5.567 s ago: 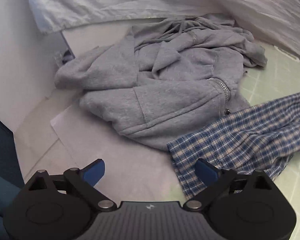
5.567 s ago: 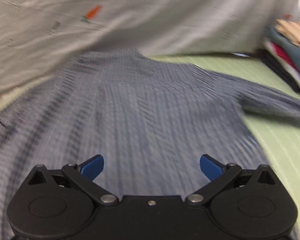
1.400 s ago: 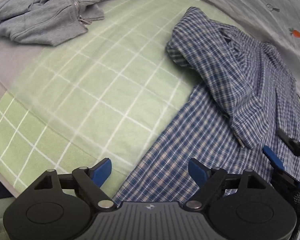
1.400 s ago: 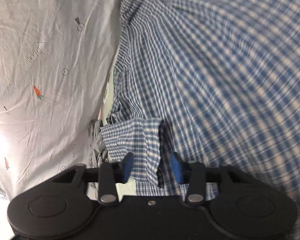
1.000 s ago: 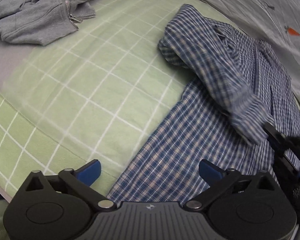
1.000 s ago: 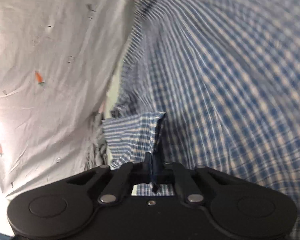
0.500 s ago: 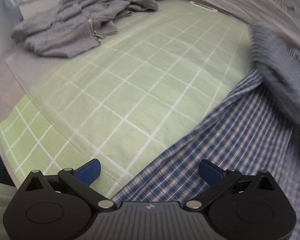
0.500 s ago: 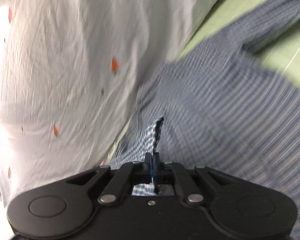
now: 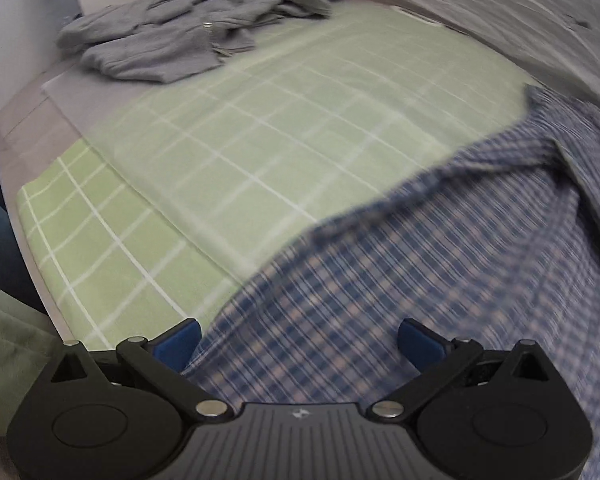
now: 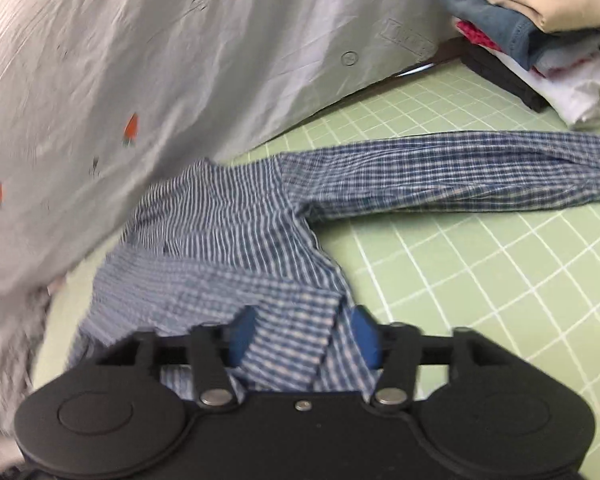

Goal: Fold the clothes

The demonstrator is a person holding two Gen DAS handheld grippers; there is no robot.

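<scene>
Your right gripper [image 10: 304,340] is opening, its fingers [image 10: 240,334] loose around the plaid shirt [image 10: 236,240]; your left gripper [image 9: 298,344] hangs wide open and empty above it.

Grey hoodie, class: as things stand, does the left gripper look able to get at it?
Probably yes. The left gripper is open and holds nothing, and only bare green checked sheet lies between it and the grey hoodie. The hoodie sits at the far end, so the hand would likely need to travel.

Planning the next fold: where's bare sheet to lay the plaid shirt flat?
Widest bare green checked sheet lies between the grey hoodie and the plaid shirt. A smaller patch sits below the outstretched sleeve. Crowded: the folded stack.
</scene>
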